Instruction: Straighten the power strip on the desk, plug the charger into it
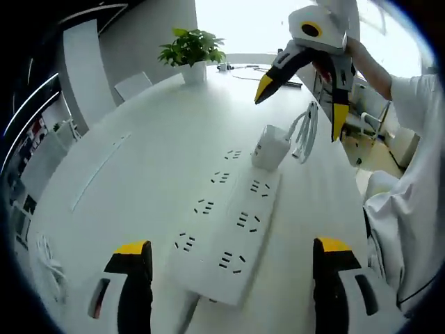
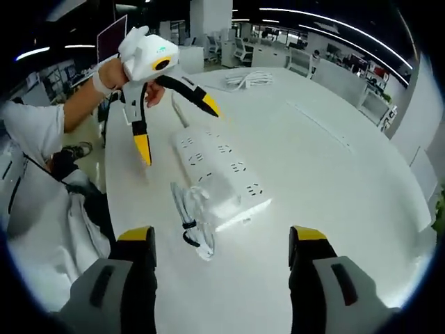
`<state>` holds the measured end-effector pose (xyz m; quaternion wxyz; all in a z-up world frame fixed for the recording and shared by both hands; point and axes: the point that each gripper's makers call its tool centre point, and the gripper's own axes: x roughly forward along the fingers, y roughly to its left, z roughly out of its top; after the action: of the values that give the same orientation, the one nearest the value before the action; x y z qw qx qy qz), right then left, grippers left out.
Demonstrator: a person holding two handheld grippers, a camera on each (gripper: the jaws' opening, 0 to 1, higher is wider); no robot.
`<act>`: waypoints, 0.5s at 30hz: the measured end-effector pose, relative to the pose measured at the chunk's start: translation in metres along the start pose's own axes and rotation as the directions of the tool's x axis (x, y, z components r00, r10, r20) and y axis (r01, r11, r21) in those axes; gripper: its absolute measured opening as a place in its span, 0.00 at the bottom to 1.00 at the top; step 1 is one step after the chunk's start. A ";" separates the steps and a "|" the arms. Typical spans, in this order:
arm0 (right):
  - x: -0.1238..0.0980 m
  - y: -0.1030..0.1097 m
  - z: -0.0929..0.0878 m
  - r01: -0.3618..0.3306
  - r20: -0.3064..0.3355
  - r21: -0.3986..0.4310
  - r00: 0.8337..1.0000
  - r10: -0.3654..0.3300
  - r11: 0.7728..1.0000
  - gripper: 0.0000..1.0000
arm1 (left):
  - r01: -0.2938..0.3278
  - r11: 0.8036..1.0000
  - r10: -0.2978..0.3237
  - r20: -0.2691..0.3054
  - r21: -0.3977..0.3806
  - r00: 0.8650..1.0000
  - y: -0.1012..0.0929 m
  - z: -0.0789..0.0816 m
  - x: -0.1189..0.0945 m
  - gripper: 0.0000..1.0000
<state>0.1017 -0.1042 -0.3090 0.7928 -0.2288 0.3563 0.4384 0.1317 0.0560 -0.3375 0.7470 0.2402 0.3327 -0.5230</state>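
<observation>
1. The strip (image 1: 226,226) lies flat on the white desk (image 1: 125,167), toward the edge where the person stands, its long side roughly along that edge.
2. The charger (image 1: 270,147) stands upright on the strip's far end in the left gripper view, seemingly seated in a socket there; I cannot tell whether it is fully home.
3. Its cable (image 1: 306,132), bundled in a loop, lies on the desk just beside the charger, between the strip and the near edge.
4. The left gripper (image 1: 229,278) hovers over the strip's other end, jaws wide apart and holding nothing. In the right gripper view it hangs above that end (image 2: 174,115), clear of the strip.
5. The right gripper (image 2: 221,268) hangs above the charger end, jaws likewise spread and empty; in the left gripper view it sits raised above the charger (image 1: 300,104), not touching it.
6. By my reading, the plugging step is at or near its finish. What remains is to check that the charger is seated and the strip lies square to the desk edge.
7. A plant (image 1: 191,52) stands at the desk's far end, well apart; a second coiled cable (image 2: 245,80) lies far from the strip.
</observation>
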 end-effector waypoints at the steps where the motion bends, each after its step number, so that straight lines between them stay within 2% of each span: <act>1: 0.000 0.001 -0.002 0.000 0.003 0.006 1.000 0.000 1.000 0.77 | -0.001 1.000 0.001 0.007 -0.003 1.000 -0.003 0.000 -0.002 0.96; 7: -0.004 0.003 -0.006 0.024 0.020 0.004 1.000 -0.024 1.000 0.76 | -0.032 0.999 0.032 0.004 -0.017 0.999 -0.013 -0.009 -0.012 0.96; 11: -0.009 0.006 -0.003 0.046 0.045 -0.029 0.998 -0.045 0.999 0.75 | -0.039 0.998 0.040 0.010 -0.057 0.999 -0.018 -0.016 -0.019 0.96; 15: -0.011 0.011 -0.003 0.047 0.065 -0.029 0.997 -0.045 0.998 0.75 | -0.062 0.991 0.061 -0.016 -0.122 0.998 -0.022 -0.030 -0.026 0.96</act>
<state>0.0875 -0.1067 -0.3026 0.8102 -0.2348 0.3186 0.4325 0.0981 0.0856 -0.3382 0.7740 0.2075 0.3610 -0.4770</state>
